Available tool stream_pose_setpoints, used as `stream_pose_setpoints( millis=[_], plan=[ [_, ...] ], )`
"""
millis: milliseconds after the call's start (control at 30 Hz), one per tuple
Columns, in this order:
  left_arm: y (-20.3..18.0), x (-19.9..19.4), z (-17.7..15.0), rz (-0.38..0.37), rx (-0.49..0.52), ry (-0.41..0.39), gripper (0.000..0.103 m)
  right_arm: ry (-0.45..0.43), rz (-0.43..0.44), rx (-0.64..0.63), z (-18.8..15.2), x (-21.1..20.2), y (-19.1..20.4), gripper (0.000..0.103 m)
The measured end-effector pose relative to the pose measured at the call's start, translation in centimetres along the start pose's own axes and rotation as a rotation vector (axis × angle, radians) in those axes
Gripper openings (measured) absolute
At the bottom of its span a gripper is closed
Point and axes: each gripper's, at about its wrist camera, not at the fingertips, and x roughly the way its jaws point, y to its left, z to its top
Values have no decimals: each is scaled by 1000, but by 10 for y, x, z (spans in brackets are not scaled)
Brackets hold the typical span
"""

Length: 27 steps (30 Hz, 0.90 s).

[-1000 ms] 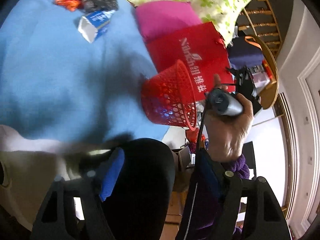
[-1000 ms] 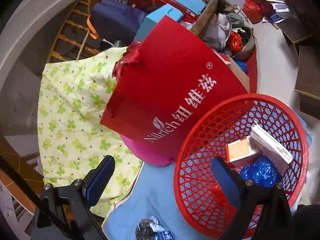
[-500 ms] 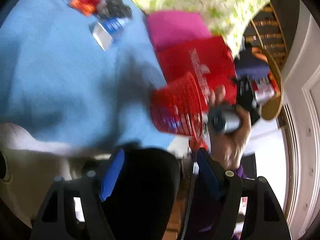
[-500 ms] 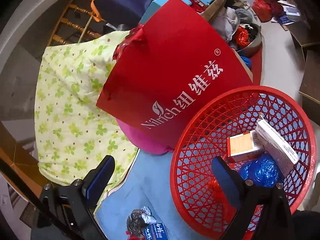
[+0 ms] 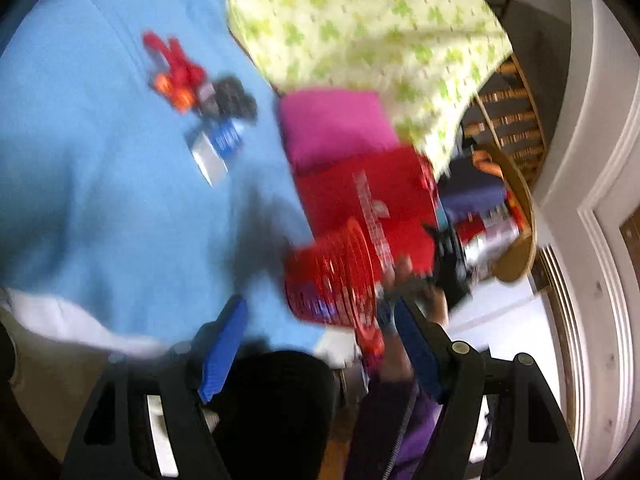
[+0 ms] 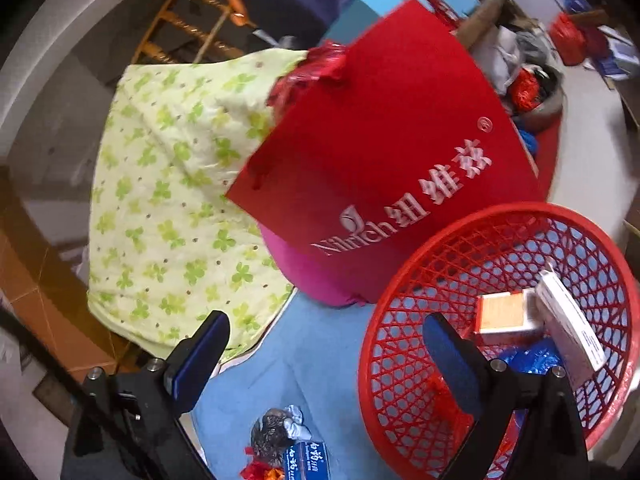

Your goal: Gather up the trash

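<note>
A red mesh basket stands on the blue sheet and holds an orange box, a white box and blue wrappers. It also shows blurred in the left wrist view. Loose trash lies on the sheet: a red-orange wrapper, a dark crumpled foil and a blue-white box; the foil and box also show in the right wrist view. My right gripper is open and empty beside the basket. My left gripper is open and empty, well short of the trash.
A red paper bag leans behind the basket on a pink cushion. A green-patterned quilt lies to its left. A wooden crib rail and cluttered floor items are beyond. The person's black knee is under my left gripper.
My left gripper has swung towards the loose trash; the view is blurred by motion. My right gripper has drifted slightly, so the foil and box show more at the bottom. Both stay open.
</note>
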Motion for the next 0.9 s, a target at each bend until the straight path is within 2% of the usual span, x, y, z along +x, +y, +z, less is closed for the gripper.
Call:
stream_pose_setpoints(
  millis=[67,167,200,233,267,400,433,567,633,767,900],
  plan=[
    [-3,17,-16,-6,19,104,76,-45,-20,-19,-5,-3,3,99],
    [-1,64,-44,31,16,364,76,-46,11,65,-8,-3,-3,99],
    [1,73,-48,24,-4,402,75,-38,9,79,-10,-2,-4,99],
    [3,77,-49,34,-12,407,75,-31,2,79,-12,-1,-3,99],
    [4,75,-47,46,-16,391,75,-26,0,81,-13,0,-3,99],
    [13,56,-33,55,-60,240,75,-4,-37,189,-11,7,-18,99],
    [14,54,-32,64,-60,227,75,-1,-46,197,-12,8,-19,99],
    [17,65,-36,96,-50,279,75,-43,-109,69,-15,11,0,99],
    [17,65,-37,94,-55,282,75,-50,-112,11,-17,13,10,99],
    [23,51,-30,81,-98,213,75,8,-84,-45,-18,23,23,99],
    [42,33,-7,159,-132,92,76,72,-16,-91,-22,35,33,99]
  ],
)
